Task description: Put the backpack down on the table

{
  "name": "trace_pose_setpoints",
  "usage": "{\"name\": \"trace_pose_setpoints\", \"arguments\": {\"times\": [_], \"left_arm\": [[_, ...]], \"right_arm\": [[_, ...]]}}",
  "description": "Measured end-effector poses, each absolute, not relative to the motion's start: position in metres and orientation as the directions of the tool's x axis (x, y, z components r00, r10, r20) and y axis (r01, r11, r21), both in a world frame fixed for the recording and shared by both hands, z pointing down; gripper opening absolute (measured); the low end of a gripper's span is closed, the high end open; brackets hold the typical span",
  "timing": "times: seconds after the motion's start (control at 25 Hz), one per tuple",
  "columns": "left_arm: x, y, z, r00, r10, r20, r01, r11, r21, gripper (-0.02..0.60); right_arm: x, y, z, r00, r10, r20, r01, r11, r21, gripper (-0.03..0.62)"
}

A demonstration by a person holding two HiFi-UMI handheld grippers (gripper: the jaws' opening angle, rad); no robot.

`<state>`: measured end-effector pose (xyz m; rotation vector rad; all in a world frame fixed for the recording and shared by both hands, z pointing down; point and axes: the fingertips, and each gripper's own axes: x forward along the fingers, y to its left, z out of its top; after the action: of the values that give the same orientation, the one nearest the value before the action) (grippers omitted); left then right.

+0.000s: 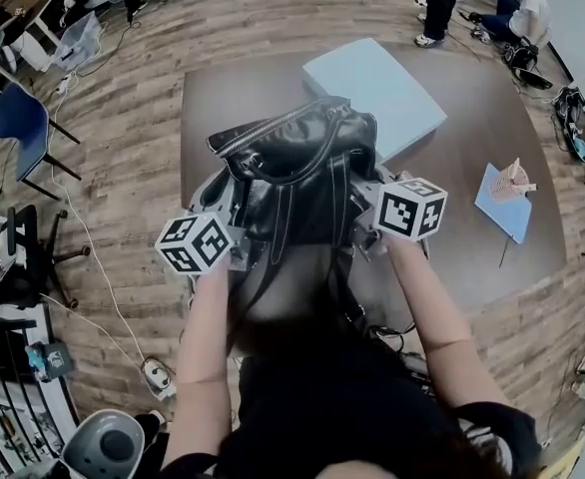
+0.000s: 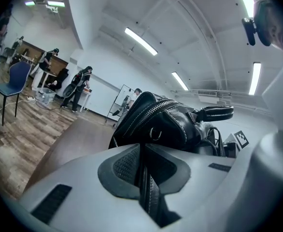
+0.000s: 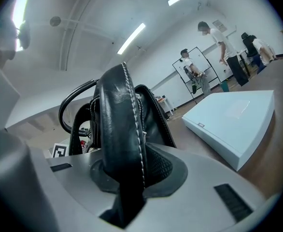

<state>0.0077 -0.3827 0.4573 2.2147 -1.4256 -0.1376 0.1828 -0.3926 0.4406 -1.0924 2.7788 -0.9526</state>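
A black leather backpack (image 1: 292,183) with white stitching and a zipped top hangs between my two grippers over the near part of the brown table (image 1: 472,138). Whether its bottom touches the table I cannot tell. My left gripper (image 1: 241,230) is shut on a thin black strap (image 2: 148,197), with the backpack's body (image 2: 165,122) just ahead of it. My right gripper (image 1: 364,218) is shut on a wide black strap (image 3: 117,124), which fills the gap between its jaws. The backpack's handle loops above the zip.
A flat light-blue box (image 1: 377,93) lies on the table just beyond the backpack, at the right in the right gripper view (image 3: 238,120). A blue folder (image 1: 502,208) lies at the table's right side. A blue chair (image 1: 18,118) stands on the wooden floor at left. People stand beyond the table.
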Motion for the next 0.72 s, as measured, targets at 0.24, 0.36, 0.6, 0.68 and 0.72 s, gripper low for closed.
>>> {"name": "trace_pose_setpoints", "arguments": {"times": [0.24, 0.36, 0.6, 0.68, 0.72], "left_arm": [[0.015, -0.384, 0.463, 0.471, -0.866, 0.164, -0.814, -0.355, 0.46, 0.046], [0.012, -0.387, 0.467, 0.472, -0.865, 0.167, -0.818, -0.359, 0.449, 0.049], [-0.001, -0.388, 0.473, 0.487, -0.855, 0.179, -0.812, -0.368, 0.453, 0.06], [0.0, -0.386, 0.472, 0.499, -0.846, 0.186, -0.808, -0.377, 0.454, 0.062], [0.0, -0.385, 0.472, 0.505, -0.842, 0.192, -0.808, -0.383, 0.448, 0.068]], "right_arm": [[0.192, -0.395, 0.444, -0.757, -0.617, 0.213, -0.618, 0.572, -0.54, 0.101], [0.189, -0.397, 0.446, -0.757, -0.615, 0.221, -0.623, 0.578, -0.527, 0.109], [0.179, -0.394, 0.444, -0.744, -0.616, 0.259, -0.654, 0.592, -0.47, 0.156], [0.18, -0.391, 0.446, -0.737, -0.615, 0.281, -0.668, 0.598, -0.442, 0.187], [0.181, -0.389, 0.447, -0.733, -0.614, 0.292, -0.674, 0.599, -0.433, 0.199]]}}
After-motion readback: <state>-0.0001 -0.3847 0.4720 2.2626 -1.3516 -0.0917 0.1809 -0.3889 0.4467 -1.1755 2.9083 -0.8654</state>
